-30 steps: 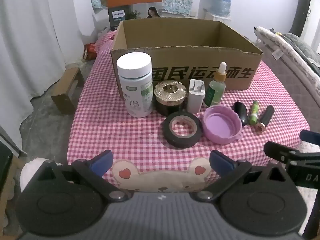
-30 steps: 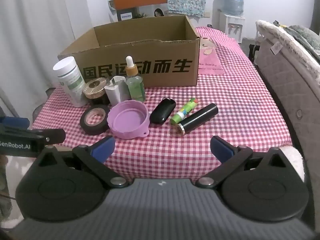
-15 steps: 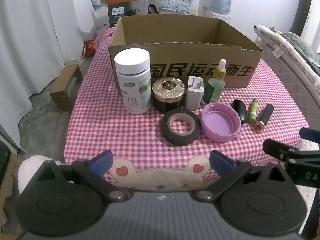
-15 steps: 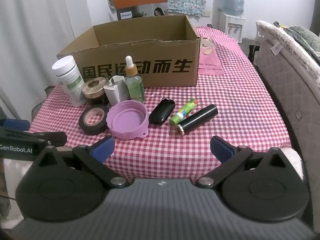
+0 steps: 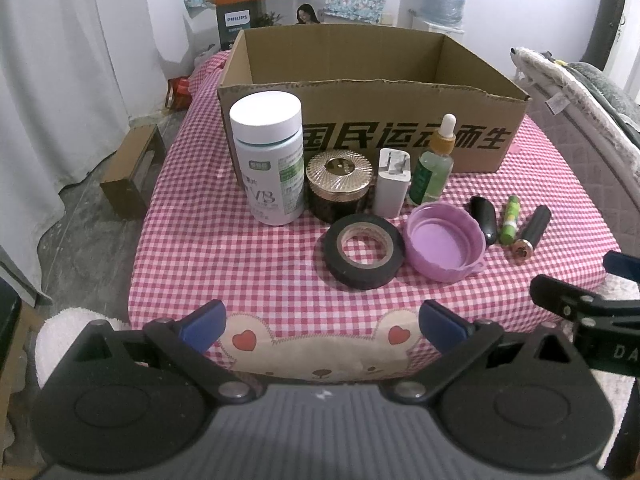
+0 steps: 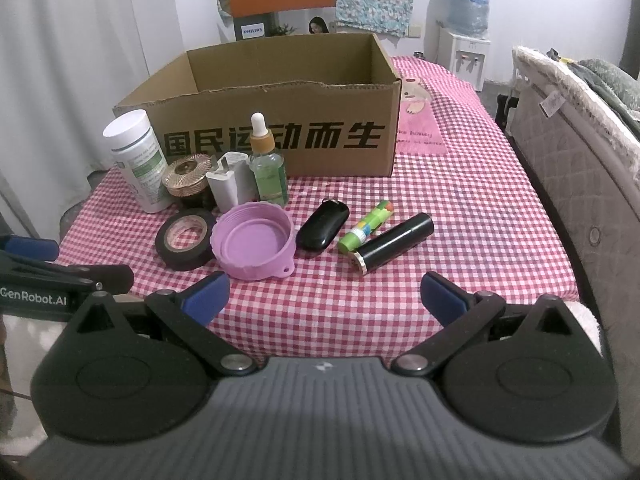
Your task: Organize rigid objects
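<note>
An open cardboard box [image 5: 372, 92] stands at the back of the checked table; it also shows in the right wrist view [image 6: 280, 112]. In front of it stand a white pill bottle [image 5: 269, 160], a gold-lidded jar [image 5: 339, 184], a white charger [image 5: 393, 188] and a green dropper bottle [image 5: 434, 168]. Nearer lie a black tape roll [image 5: 363, 250], a purple lid [image 5: 444, 242], a black oval case [image 6: 324, 229], a green tube [image 6: 366, 226] and a black cylinder [image 6: 394, 242]. My left gripper [image 5: 322, 322] and right gripper [image 6: 324, 298] are both open and empty, at the table's front edge.
The red-checked tablecloth [image 5: 240, 264] covers the table. A mattress [image 6: 580, 152] stands along the right. A small cardboard box [image 5: 134, 168] lies on the floor at left. A white curtain [image 5: 60, 60] hangs at left. A water dispenser [image 6: 466, 36] is at the back.
Both grippers drew back and rose a little, so the objects look slightly farther and lower. Nothing on the table moved.
</note>
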Tool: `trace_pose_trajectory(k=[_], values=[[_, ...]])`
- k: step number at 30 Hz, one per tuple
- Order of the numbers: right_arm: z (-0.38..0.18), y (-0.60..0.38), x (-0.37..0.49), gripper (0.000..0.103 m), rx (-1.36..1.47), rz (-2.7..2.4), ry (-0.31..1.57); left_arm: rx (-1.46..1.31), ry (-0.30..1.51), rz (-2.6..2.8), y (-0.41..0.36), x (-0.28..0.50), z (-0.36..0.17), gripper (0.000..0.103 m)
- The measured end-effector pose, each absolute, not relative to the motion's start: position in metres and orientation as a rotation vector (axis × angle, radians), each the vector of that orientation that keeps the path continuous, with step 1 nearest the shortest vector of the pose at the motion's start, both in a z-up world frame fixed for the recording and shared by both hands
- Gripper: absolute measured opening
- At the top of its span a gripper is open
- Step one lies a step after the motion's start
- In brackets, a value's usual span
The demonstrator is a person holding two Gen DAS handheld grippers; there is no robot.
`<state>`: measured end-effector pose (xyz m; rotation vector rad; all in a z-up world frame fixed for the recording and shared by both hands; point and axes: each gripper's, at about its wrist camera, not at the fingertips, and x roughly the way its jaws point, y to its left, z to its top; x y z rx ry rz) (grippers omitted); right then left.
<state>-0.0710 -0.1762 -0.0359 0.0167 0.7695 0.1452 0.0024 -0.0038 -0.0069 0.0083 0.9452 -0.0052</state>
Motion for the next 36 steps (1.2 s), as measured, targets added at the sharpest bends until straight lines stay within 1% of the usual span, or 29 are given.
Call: trace_pose_trajectory(k=[36], values=[[-0.0334,-0.1700,-0.0666,0.102,0.002,0.151,0.767,0.001,0.952,0.002,0.0015,0.0050,-0.0086,0.103]])
